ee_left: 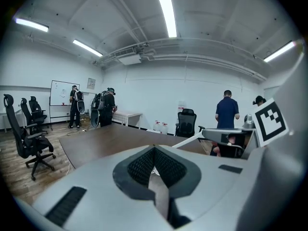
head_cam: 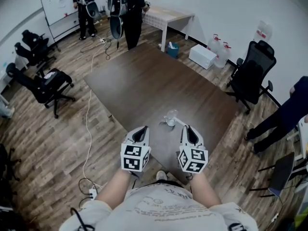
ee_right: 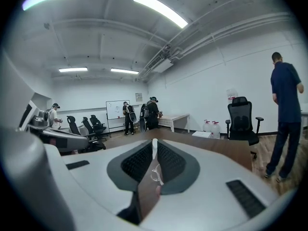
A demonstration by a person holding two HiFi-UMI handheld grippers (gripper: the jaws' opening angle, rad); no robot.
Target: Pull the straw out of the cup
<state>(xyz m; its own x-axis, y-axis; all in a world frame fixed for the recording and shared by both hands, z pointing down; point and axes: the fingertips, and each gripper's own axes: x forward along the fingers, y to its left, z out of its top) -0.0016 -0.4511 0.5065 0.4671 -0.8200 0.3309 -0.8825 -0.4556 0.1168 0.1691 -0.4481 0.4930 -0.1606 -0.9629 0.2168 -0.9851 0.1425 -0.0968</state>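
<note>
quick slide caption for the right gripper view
Right gripper pinching a thin white straw in its jaws over a brown wooden table

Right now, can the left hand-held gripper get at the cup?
Probably yes. The cup sits on the table just ahead of the left hand-held gripper, nothing between. The right hand-held gripper, shut on the straw, is beside it.

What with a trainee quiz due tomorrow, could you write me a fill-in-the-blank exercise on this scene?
1. The right gripper is shut on the white ___.
2. The clear cup rests on the brown ___.
3. By the whiteboard stand ___ people.

Missing words: straw; table; two.
</note>
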